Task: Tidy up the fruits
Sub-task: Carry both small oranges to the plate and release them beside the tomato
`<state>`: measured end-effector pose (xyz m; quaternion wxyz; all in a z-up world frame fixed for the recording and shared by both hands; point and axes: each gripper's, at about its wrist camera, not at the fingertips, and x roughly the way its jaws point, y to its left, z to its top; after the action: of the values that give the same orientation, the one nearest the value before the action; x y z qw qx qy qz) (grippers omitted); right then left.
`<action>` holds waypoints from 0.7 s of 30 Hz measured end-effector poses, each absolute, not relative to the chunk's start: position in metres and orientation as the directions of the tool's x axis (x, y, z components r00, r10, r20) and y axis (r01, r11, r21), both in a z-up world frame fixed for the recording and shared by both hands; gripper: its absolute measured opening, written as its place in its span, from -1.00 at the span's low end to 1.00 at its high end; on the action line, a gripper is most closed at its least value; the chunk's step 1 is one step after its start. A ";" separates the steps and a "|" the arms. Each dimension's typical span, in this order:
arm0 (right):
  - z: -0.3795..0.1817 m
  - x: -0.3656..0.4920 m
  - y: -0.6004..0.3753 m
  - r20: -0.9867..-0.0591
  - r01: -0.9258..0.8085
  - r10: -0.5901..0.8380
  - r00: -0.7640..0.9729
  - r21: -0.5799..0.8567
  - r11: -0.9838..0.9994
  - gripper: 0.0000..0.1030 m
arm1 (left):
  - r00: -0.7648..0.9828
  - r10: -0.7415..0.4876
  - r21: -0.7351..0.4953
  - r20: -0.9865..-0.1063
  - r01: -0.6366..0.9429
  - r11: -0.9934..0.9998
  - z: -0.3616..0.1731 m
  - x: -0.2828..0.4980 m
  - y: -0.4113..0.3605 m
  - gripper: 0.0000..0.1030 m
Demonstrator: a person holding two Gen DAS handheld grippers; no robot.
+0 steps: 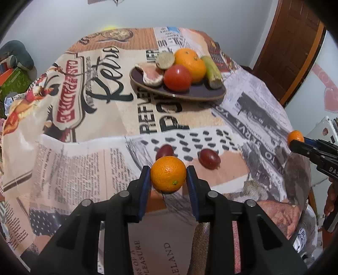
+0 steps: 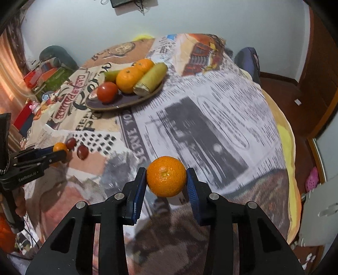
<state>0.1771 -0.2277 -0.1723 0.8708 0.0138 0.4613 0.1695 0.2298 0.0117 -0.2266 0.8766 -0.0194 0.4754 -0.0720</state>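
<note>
A round table (image 1: 101,160) fills most of what you see, draped in a cloth (image 2: 221,118) printed with old newspaper columns, bold lettering and retro posters. Behind it stands a pale wall (image 1: 63,17), with a dark wooden door (image 1: 295,48) off to the right in the left wrist view.

Toward the far side of the table sits a dark, shallow plate (image 1: 198,93) heaped with fruit: two oranges (image 1: 190,61) pressed together, a red tomato (image 1: 177,77) in front of them, a long pale green-yellow piece (image 1: 211,70) lying along the right edge, a round cut slice (image 1: 165,60) at the back, and a pinkish peeled piece (image 1: 151,77) on the left.

Nearer you, two small dark red fruits (image 1: 209,158) lie loose on the cloth, close together but not touching.

Your left gripper (image 1: 168,175) is pinching a mandarin (image 1: 168,174), its blue pads (image 1: 145,186) pressed against both sides; the fruit sits just in front of the red fruits, and you cannot tell whether it has left the cloth.

Your right gripper (image 2: 166,177) is clamped the same way on a second mandarin (image 2: 166,176), blue pads tight on either side, held over the newspaper print at the right of the table, well apart from the plate
</note>
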 end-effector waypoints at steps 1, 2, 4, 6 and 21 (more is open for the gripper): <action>-0.170 0.179 -0.225 -0.794 -0.288 0.315 0.520 0.184 0.940 -0.32 | 0.546 -0.145 -0.104 -0.825 0.106 0.989 -0.222 0.230 0.013 -0.34; -0.167 0.182 -0.222 -0.788 -0.294 0.322 0.525 0.187 0.937 -0.32 | 0.553 -0.145 -0.105 -0.820 0.105 0.989 -0.219 0.231 0.015 -0.34; -0.162 0.185 -0.217 -0.778 -0.304 0.332 0.534 0.190 0.934 -0.32 | 0.569 -0.148 -0.108 -0.809 0.103 0.989 -0.210 0.233 0.017 -0.34; -0.155 0.190 -0.211 -0.764 -0.316 0.341 0.547 0.189 0.930 -0.32 | 0.588 -0.149 -0.107 -0.795 0.105 0.989 -0.201 0.234 0.019 -0.34; -0.117 0.224 -0.180 -0.683 -0.392 0.404 0.609 0.184 0.902 -0.32 | 0.671 -0.166 -0.109 -0.723 0.127 0.986 -0.161 0.260 0.024 -0.34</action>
<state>0.2243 -0.1798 -0.1170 0.8969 0.0079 0.3825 0.2217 0.2599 0.0236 -0.1611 0.9137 -0.0246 0.3977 -0.0802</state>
